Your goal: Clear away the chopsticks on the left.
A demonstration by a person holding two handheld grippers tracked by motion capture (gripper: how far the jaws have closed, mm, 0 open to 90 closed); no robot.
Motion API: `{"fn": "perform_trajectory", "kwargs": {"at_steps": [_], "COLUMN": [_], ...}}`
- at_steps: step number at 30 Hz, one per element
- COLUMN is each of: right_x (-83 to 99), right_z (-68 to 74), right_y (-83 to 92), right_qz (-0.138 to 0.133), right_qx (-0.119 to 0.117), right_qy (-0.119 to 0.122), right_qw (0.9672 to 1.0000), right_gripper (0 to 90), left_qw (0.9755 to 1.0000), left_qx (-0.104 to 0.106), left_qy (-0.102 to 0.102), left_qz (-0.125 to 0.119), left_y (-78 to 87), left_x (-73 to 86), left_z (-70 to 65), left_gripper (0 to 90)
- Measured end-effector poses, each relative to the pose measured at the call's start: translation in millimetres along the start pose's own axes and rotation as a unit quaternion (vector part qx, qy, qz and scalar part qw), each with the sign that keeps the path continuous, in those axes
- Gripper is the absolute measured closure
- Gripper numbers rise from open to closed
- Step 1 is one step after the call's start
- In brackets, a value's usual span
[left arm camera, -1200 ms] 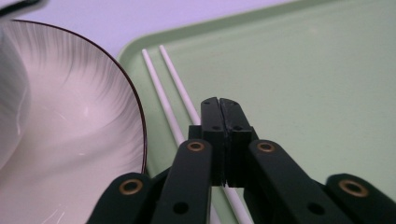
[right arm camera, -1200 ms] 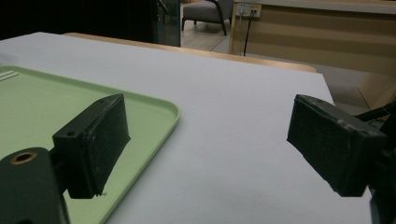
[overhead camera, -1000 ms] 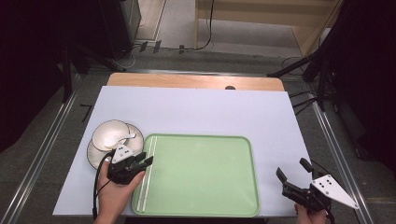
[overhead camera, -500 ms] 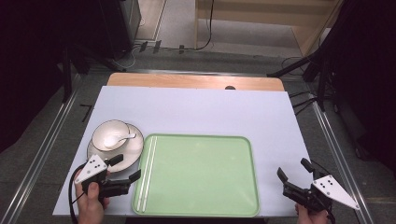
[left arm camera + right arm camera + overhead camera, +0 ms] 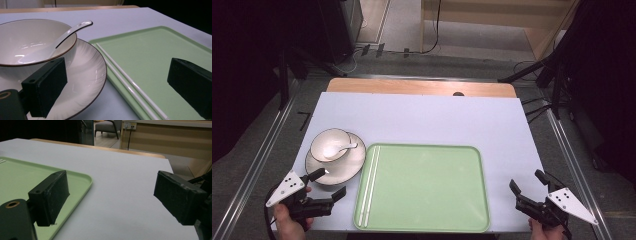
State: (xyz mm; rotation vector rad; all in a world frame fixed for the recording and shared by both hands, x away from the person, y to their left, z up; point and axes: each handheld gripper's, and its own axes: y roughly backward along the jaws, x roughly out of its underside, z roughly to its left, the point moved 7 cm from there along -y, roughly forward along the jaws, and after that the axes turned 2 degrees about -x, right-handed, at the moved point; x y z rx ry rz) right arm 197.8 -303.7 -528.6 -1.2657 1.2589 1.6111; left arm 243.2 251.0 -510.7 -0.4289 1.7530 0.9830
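A white bowl (image 5: pixel 330 145) with a brown rim stands on a white plate (image 5: pixel 347 167) at the near left, a white spoon (image 5: pixel 343 148) resting in it. Beside them a green tray (image 5: pixel 427 190) carries white chopsticks (image 5: pixel 369 185) along its left edge. My left gripper (image 5: pixel 329 183) sits low at the near left just in front of the plate; its jaws have just been opening and stand open with nothing pinched. The left gripper view looks past them at the bowl (image 5: pixel 30 42), spoon (image 5: pixel 72 28) and chopsticks (image 5: pixel 125 80). My right gripper (image 5: pixel 527 181) is open and empty right of the tray.
The pale table top (image 5: pixel 422 115) stretches beyond the tray to a wooden strip (image 5: pixel 422 87) at its far edge. Metal rails (image 5: pixel 267 145) run along both sides. The right gripper view shows the tray's corner (image 5: pixel 82 178) and bare table.
My left gripper has pulled back from the plate and bowl toward the near left corner, and its jaws stand wider. The right gripper has kept still.
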Motion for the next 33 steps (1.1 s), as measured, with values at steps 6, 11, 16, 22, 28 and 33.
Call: {"fn": "perform_trajectory", "kwargs": {"at_steps": [6, 11, 16, 22, 28, 33], "right_x": [-0.1, 0.0, 0.3, 2.4, 3.2, 4.1], "right_z": [-1.0, -2.1, -3.1, -9.9, -13.8, -12.9], "right_y": [0.5, 0.7, 1.6, 3.0, 3.7, 1.4], "right_qz": [0.0, -0.002, -0.001, -0.004, -0.005, -0.002], "right_qx": [0.002, 0.004, 0.005, 0.014, 0.022, 0.022], "right_qy": [0.002, 0.001, -0.002, -0.011, -0.022, -0.018], "right_qw": [1.0, 1.0, 1.0, 0.9998, 0.9995, 0.9996], "right_gripper": [12.7, 12.8, 12.8, 12.7, 12.7, 12.7], "left_qw": [1.0, 0.9998, 0.9983, 0.9973, 0.9974, 0.9976], "left_qx": [-0.008, -0.016, -0.053, -0.054, -0.051, -0.051], "left_qy": [0.001, 0.011, 0.014, 0.031, 0.037, 0.038], "left_qz": [-0.003, -0.011, -0.02, -0.039, -0.034, -0.028], "left_y": [9.7, 14.7, 21.7, 27.2, 25.6, 22.6], "left_x": [3.7, 4.4, 4.1, 1.0, 2.4, 4.3], "left_z": [8.7, 15.1, 24.4, 28.8, 30.7, 30.3], "left_gripper": [2.9, 3.0, 1.0, 0.0, 0.0, 0.0]}}
